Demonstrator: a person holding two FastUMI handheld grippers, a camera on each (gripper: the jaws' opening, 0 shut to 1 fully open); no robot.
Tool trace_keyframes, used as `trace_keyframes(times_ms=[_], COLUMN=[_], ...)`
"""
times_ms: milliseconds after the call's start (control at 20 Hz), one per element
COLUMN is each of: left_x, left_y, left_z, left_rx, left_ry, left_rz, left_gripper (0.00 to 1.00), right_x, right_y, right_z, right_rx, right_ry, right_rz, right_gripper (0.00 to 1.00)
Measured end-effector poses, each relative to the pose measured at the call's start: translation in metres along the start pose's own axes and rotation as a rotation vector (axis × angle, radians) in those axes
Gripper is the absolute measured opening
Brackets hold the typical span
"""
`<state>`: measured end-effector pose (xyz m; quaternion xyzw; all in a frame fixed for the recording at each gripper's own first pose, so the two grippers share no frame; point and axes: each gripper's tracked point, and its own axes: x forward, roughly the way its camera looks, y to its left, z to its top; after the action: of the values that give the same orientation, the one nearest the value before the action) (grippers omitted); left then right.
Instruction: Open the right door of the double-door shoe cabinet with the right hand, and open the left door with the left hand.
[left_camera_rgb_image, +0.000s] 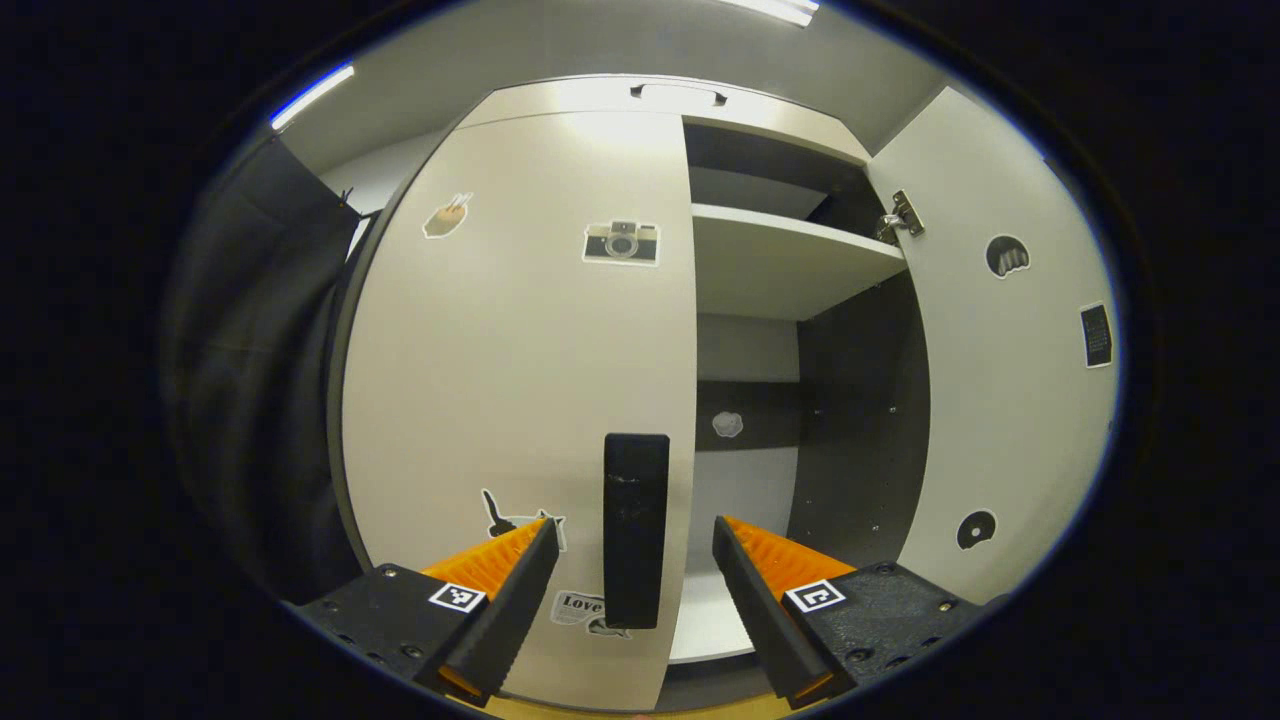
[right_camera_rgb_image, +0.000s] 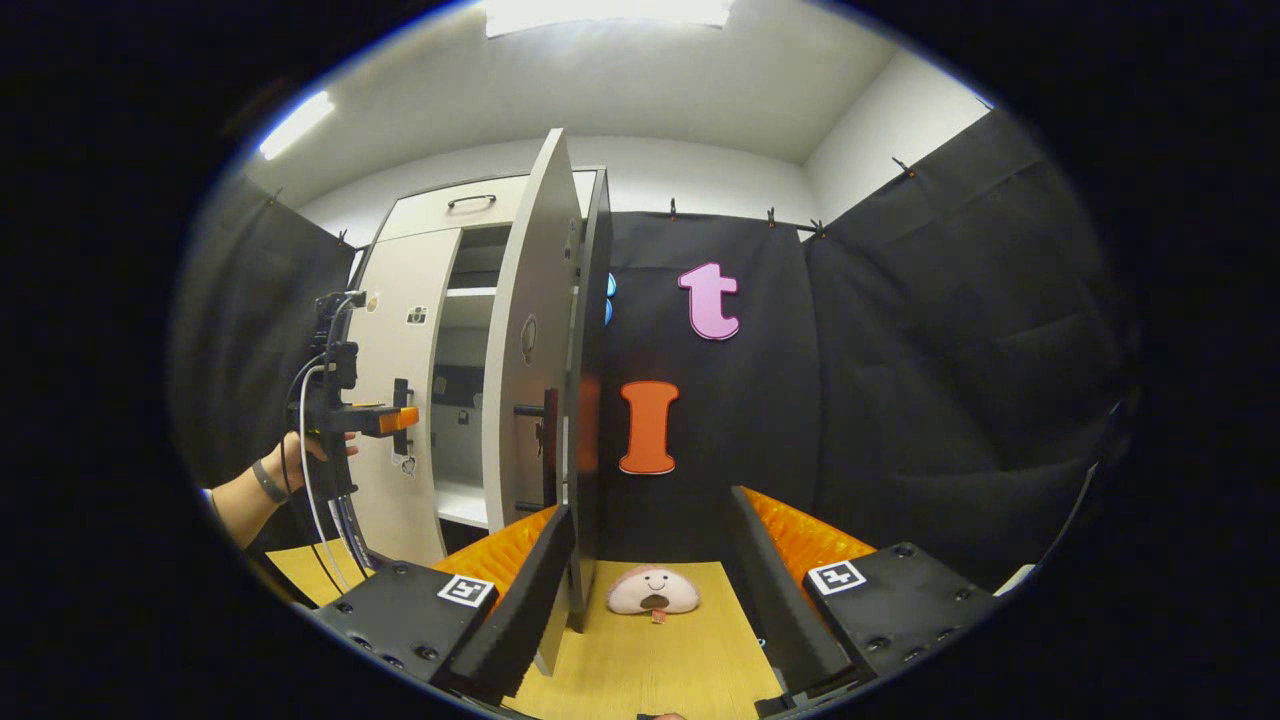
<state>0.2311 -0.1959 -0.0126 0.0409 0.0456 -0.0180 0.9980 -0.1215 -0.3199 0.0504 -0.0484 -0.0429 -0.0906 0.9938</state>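
Observation:
The white shoe cabinet (left_camera_rgb_image: 520, 350) has its left door shut, with a black upright handle (left_camera_rgb_image: 636, 530) near the door's right edge. My left gripper (left_camera_rgb_image: 635, 527) is open, one finger on each side of that handle with gaps both ways. The right door (left_camera_rgb_image: 1000, 350) stands swung open, baring a shelf (left_camera_rgb_image: 790, 260). In the right gripper view the open right door (right_camera_rgb_image: 535, 330) shows nearly edge-on, its free edge just inside the left finger of my open right gripper (right_camera_rgb_image: 650, 510). Farther left, a hand (right_camera_rgb_image: 290, 455) holds the left gripper (right_camera_rgb_image: 395, 418) at the shut left door (right_camera_rgb_image: 405, 380).
A small pink plush toy (right_camera_rgb_image: 653, 592) lies on the wooden floor (right_camera_rgb_image: 660, 660) just ahead of the right gripper. Black cloth walls (right_camera_rgb_image: 900, 400) close the booth to the right and behind. The cabinet has a top drawer with a handle (left_camera_rgb_image: 678, 93).

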Motion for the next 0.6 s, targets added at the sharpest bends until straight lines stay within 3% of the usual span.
trace_keyframes(times_ms=[150,200,250,300,350,400,450,500,550,600], left_x=[0.011,0.013,0.012,0.013,0.014,0.016,0.014,0.015,0.012,0.013], left_y=[0.000,0.001,0.002,0.007,0.013,0.015,0.010,0.005,0.005,0.004], left_z=[-0.005,-0.005,-0.001,0.001,0.002,0.002,0.002,0.001,0.000,0.001], left_rx=[0.005,0.009,0.015,0.028,0.041,0.037,0.029,0.019,0.023,0.028], left_ry=[0.011,0.003,-0.010,-0.016,-0.014,-0.010,-0.004,-0.002,0.003,0.001], left_rz=[0.001,0.008,0.012,0.031,0.052,0.059,0.038,0.015,0.002,-0.007], left_gripper=[0.90,0.87,0.81,0.77,0.73,0.69,0.58,0.56,0.31,0.30], right_x=[-0.001,-0.002,-0.002,-0.002,-0.002,-0.001,-0.001,-0.001,-0.002,-0.002], right_y=[-0.011,-0.015,-0.017,-0.018,-0.020,-0.021,-0.021,-0.022,-0.023,-0.023], right_z=[-0.003,-0.004,-0.005,-0.007,-0.008,-0.011,-0.013,-0.014,-0.015,-0.015], right_rx=[-0.013,-0.007,0.003,0.016,0.028,0.039,0.048,0.053,0.055,0.054], right_ry=[0.006,0.008,0.010,0.012,0.017,0.025,0.032,0.039,0.043,0.044], right_rz=[-0.041,-0.052,-0.061,-0.068,-0.073,-0.077,-0.080,-0.085,-0.089,-0.091], right_gripper=[0.94,0.98,0.94,0.98,0.94,0.98,0.94,0.94,0.98,0.98])
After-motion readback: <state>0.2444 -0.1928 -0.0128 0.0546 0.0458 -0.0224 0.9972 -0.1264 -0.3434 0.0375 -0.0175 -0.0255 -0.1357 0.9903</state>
